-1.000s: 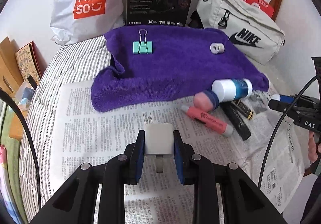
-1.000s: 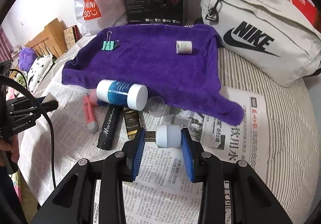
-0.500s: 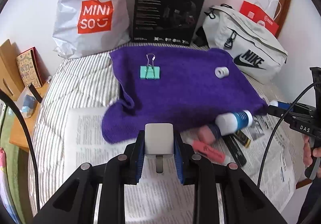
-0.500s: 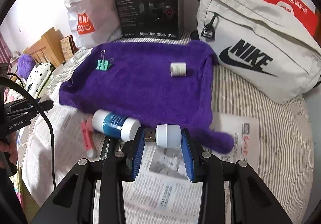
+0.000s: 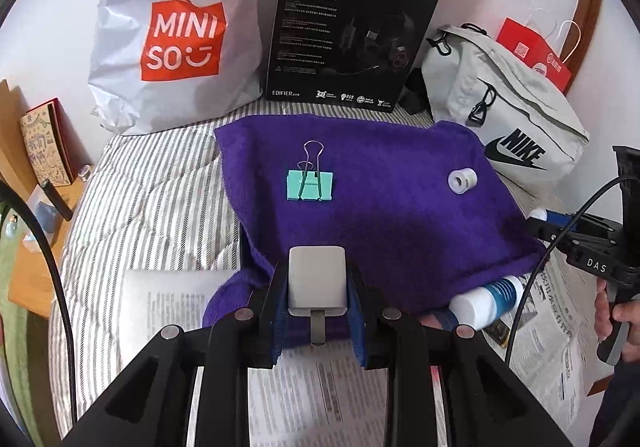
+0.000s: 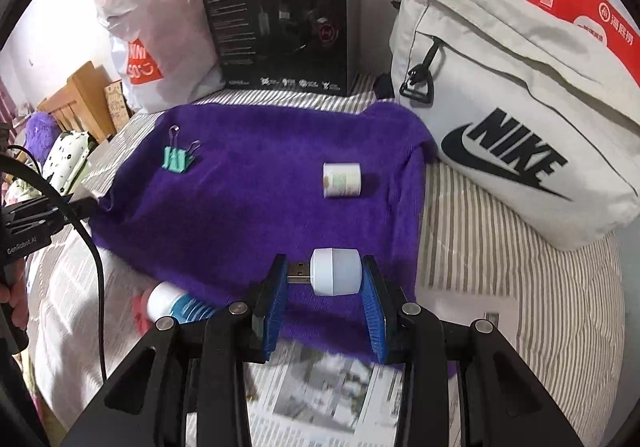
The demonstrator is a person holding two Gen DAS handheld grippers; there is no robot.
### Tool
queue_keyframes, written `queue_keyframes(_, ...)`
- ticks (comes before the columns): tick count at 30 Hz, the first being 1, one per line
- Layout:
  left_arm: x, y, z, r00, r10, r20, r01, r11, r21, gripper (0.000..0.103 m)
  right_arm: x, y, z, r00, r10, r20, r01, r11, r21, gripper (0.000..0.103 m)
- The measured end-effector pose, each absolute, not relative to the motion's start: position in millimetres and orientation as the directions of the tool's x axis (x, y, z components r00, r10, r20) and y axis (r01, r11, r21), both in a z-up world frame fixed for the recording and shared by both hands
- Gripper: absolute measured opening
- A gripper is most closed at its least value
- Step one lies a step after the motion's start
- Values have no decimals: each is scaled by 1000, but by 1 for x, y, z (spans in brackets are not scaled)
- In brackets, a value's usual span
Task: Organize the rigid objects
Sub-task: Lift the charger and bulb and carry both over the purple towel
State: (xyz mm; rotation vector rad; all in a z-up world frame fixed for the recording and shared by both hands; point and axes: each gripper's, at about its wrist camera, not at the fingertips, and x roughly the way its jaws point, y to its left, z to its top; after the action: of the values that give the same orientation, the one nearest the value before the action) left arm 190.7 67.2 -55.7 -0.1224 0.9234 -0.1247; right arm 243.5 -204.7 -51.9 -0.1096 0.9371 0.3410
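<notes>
My left gripper (image 5: 317,289) is shut on a white plug adapter (image 5: 317,281), held above the near edge of the purple towel (image 5: 380,199). My right gripper (image 6: 325,279) is shut on a small white USB light (image 6: 334,271), held over the towel's near part (image 6: 256,187). A green binder clip (image 5: 310,185) (image 6: 176,158) and a small white tape roll (image 5: 463,180) (image 6: 342,179) lie on the towel. A white and blue bottle (image 5: 486,301) (image 6: 176,305) lies at the towel's near edge, partly hidden.
Newspaper (image 5: 320,387) covers the striped bed (image 5: 152,199) in front. A MINISO bag (image 5: 172,31), a black headset box (image 5: 348,31), a grey Nike bag (image 6: 512,135) and red bags stand at the back. A wooden bedside table (image 5: 28,207) is at left.
Both grippers have moved forward and up toward the towel, each still holding its object. The pens and highlighter on the newspaper have dropped out of view.
</notes>
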Motion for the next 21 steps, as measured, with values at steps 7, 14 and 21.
queue_keyframes(7,214,68,-73,576,-173,-799,55,983,-173,25,273,-199,-69,522,240,-818,-343,938,56,36)
queue_keyframes(14,232,69,-82,562,-179,-807,53,982,-181,25,299,-190,-88,496,225,-839,-350,936,45,36)
queue_keyframes(21,244,66,-91,544,-163,-823,58,986,-157,25,312,-181,-98,478,230,-848,-367,929,45,36)
